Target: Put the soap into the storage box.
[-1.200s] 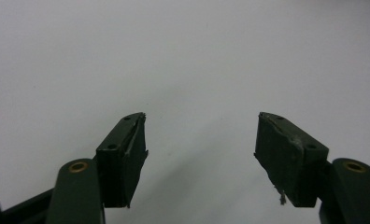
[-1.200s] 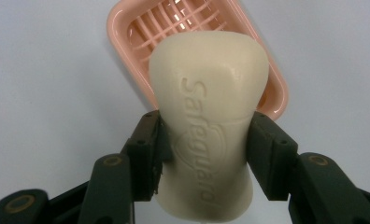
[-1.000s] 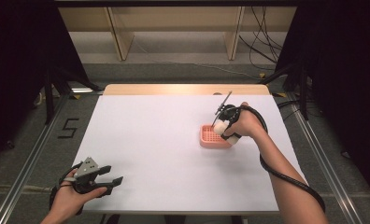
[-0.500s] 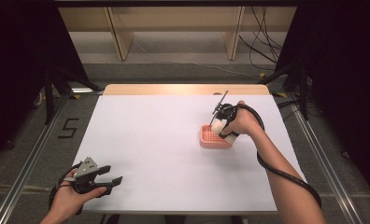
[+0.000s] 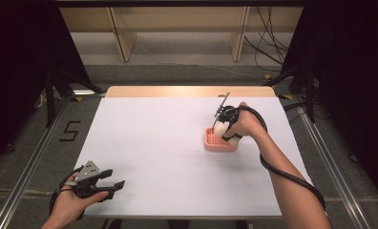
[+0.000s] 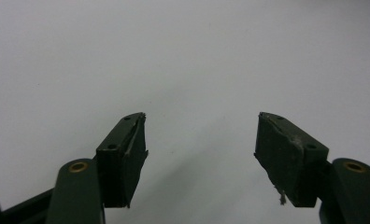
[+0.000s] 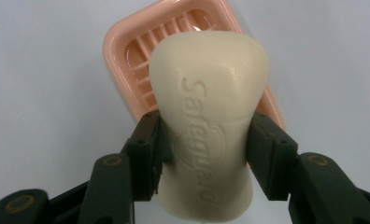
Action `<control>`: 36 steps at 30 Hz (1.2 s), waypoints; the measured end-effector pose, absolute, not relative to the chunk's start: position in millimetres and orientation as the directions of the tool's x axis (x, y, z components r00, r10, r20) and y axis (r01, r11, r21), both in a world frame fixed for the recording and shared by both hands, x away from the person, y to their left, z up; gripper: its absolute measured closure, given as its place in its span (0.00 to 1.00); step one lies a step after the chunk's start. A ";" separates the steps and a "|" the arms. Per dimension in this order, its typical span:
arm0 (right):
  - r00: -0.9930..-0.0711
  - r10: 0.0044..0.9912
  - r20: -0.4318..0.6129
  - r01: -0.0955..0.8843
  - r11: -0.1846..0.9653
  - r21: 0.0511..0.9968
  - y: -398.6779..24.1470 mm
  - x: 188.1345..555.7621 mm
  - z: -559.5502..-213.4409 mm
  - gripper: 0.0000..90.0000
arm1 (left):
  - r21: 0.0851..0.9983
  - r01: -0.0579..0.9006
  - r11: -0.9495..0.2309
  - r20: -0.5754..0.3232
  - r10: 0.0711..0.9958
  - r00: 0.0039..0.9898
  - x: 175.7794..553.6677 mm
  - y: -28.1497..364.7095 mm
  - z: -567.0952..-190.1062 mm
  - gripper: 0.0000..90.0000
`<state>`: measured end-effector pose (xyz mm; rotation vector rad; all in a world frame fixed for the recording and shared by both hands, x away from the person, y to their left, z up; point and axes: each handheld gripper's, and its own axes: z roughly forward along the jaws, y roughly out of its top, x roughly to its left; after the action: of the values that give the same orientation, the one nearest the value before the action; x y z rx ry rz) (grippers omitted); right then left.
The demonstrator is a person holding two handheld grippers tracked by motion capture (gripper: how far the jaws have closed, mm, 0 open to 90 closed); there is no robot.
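A cream bar of soap (image 7: 206, 121) with raised lettering is clamped between the jaws of my right gripper (image 7: 204, 144), which points down over a pink slatted soap dish (image 7: 127, 60). In the high view the soap (image 5: 221, 129) hangs just above the dish (image 5: 215, 142) at the table's right middle, with the right gripper (image 5: 226, 125) shut on it. My left gripper (image 5: 111, 187) rests low at the near left of the table, jaws apart. Between its fingertips (image 6: 127, 140) the left gripper view holds nothing but white tabletop.
The white table (image 5: 158, 143) has a wooden strip along its far edge (image 5: 187, 91). Shelving legs and cables stand beyond it on the floor. A metal rail (image 5: 29, 162) runs along the left side.
The right hand with the soap has shifted slightly over the dish. The left hand has stayed where it was.
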<state>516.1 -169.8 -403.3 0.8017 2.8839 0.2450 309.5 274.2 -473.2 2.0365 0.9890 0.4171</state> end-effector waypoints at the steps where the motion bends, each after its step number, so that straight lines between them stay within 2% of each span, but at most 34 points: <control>1: -0.859 0.502 -0.098 0.477 0.855 0.202 -170.0 518.0 -405.0 0.56 | 0.788 0.500 -0.359 -0.053 0.769 0.637 309.3 274.2 -473.3 0.37; 9: -0.849 0.521 -0.090 0.500 0.846 0.186 -167.2 519.0 -405.8 0.56 | 0.786 0.502 -0.361 -0.054 0.769 0.637 309.3 274.7 -473.2 0.37; 11: -0.867 0.490 -0.091 0.467 0.862 0.197 -167.8 521.4 -407.2 0.56 | 0.796 0.508 -0.331 -0.075 0.777 0.625 308.7 272.7 -474.2 0.37; 26: -0.884 0.458 -0.099 0.432 0.879 0.202 -163.0 526.3 -412.0 0.56 | 0.795 0.504 -0.336 -0.069 0.776 0.627 308.9 273.8 -473.9 0.37; 36: -0.881 0.464 -0.096 0.440 0.876 0.196 -162.0 527.1 -415.8 0.56 | 0.789 0.498 -0.359 -0.052 0.770 0.636 309.5 275.5 -473.4 0.37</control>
<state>527.1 -162.0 -415.8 0.7041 2.9065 0.2535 309.5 275.5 -473.4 2.0347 0.9899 0.4191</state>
